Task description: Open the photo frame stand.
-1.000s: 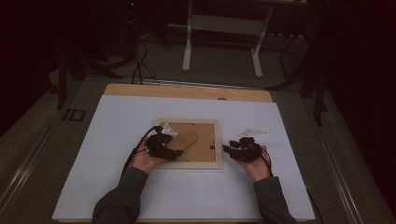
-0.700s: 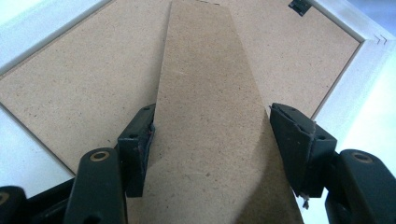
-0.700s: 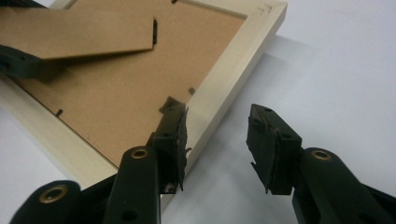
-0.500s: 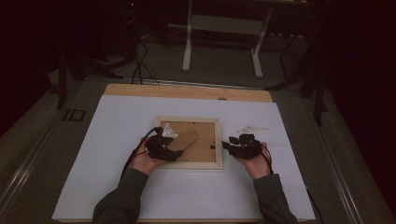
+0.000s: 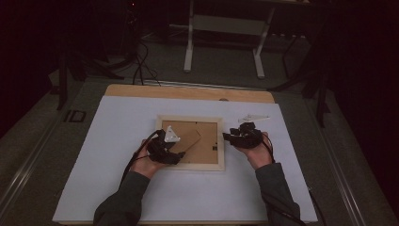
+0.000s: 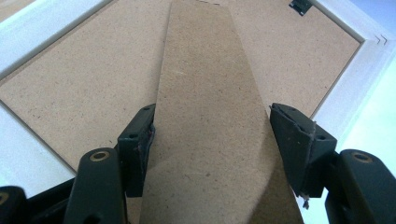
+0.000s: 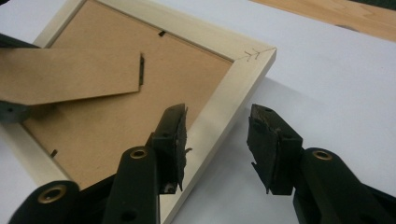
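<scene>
Left claw [image 6: 210, 116] first: its jaws stand wide across the cardboard stand [image 6: 205, 70] on the back of the picture frame [image 5: 190, 165], and both pads look pressed against the stand's two long edges, so I read it as gripping the stand across its width. Seen from the right gripper view, the stand's free end is raised a little off the backing board [image 7: 116, 130], with a shadow under it. That hand has barely shifted in the last second. What has changed is on the other side. The right claw [image 7: 217, 114] has crept along the frame's right rail toward the far edge of the table [image 5: 188, 92], and seems to have lifted a touch. Its jaws are about half open and straddle that rail, one over the backing board and one over the white sheet [image 5: 117, 141], with neither pad pressing on the wood, so it holds nothing. The frame lies face down near the middle of the white sheet, somewhat closer to the table's near edge than to its far one, and it has not moved. My guess is that the right claw is hunting for a spot to steady the rail while the left works the stand outward; until it bears down, a pull on the stand could drag or tip the whole frame.
</scene>
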### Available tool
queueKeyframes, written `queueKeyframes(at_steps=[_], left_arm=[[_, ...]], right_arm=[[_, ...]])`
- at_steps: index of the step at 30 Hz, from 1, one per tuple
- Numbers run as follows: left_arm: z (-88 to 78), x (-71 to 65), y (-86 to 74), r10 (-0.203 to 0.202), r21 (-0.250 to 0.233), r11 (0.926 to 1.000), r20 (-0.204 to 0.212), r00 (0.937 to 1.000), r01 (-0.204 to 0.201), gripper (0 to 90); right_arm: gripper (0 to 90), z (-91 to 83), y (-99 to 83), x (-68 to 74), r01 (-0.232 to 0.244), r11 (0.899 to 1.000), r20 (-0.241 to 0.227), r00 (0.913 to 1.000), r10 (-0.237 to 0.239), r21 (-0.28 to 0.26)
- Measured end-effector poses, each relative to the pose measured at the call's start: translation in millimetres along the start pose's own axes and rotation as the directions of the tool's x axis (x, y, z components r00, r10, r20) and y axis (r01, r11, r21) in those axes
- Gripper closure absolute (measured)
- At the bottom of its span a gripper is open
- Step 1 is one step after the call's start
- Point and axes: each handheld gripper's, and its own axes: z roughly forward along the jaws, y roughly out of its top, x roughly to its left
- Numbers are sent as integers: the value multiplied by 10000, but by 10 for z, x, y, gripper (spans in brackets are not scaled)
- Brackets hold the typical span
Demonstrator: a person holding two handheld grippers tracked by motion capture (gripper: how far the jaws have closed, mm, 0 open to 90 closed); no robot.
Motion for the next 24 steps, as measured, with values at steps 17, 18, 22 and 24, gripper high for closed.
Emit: queueKeyframes(at_steps=[17, 18, 22, 24], left_arm=[[-9, -34, -2, 233, -76, 9997, -229, 9995, -235, 382], [-9, -35, -2, 240, -83, 9997, -234, 9994, -242, 382], [-8, -48, -1, 297, -90, 9995, -302, 9991, -300, 381], [-12, -46, 0, 360, -71, 9993, -311, 9989, -363, 381]], right_arm=[[522, 231, 99, -116, -374, 9949, -179, 9991, 393, 933], [515, 252, 105, -129, -499, 9936, -181, 9985, 519, 1012], [480, 300, 122, -161, -735, 9906, -334, 9964, 779, 1154], [480, 315, 127, -179, -905, 9891, -476, 9942, 966, 1157]])
